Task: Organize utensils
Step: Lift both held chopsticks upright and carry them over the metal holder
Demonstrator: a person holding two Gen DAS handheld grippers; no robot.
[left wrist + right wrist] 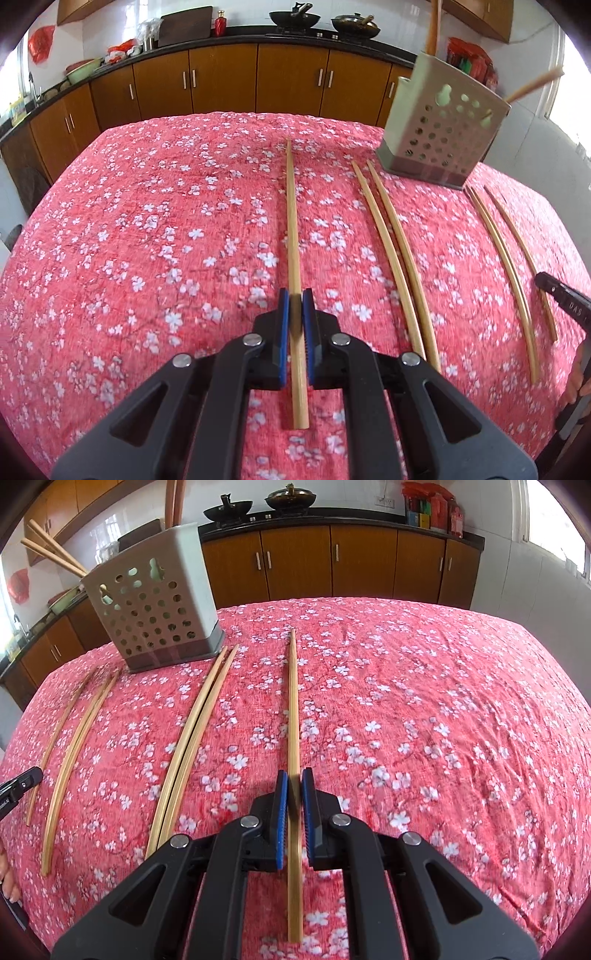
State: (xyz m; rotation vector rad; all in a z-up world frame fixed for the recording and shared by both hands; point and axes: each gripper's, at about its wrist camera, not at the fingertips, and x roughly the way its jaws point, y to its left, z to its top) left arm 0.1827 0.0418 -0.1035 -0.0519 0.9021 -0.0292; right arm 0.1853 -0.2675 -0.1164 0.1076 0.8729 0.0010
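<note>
My left gripper (295, 295) is shut on a pair of wooden chopsticks (293, 229) that points away over the red flowered tablecloth. My right gripper (294, 775) is shut on another pair of chopsticks (293, 709), also pointing away. A grey perforated utensil holder (441, 129) stands on the table with chopsticks (432, 26) sticking out; it also shows in the right wrist view (155, 605). Loose chopstick pairs (399, 258) (509, 266) lie on the cloth between the grippers; they also show in the right wrist view (192, 746) (74, 753).
The table carries a red flowered cloth (147, 240). Brown kitchen cabinets (221, 81) and a dark counter with woks (293, 18) run along the back wall. The right gripper's tip (557, 295) shows at the left view's right edge.
</note>
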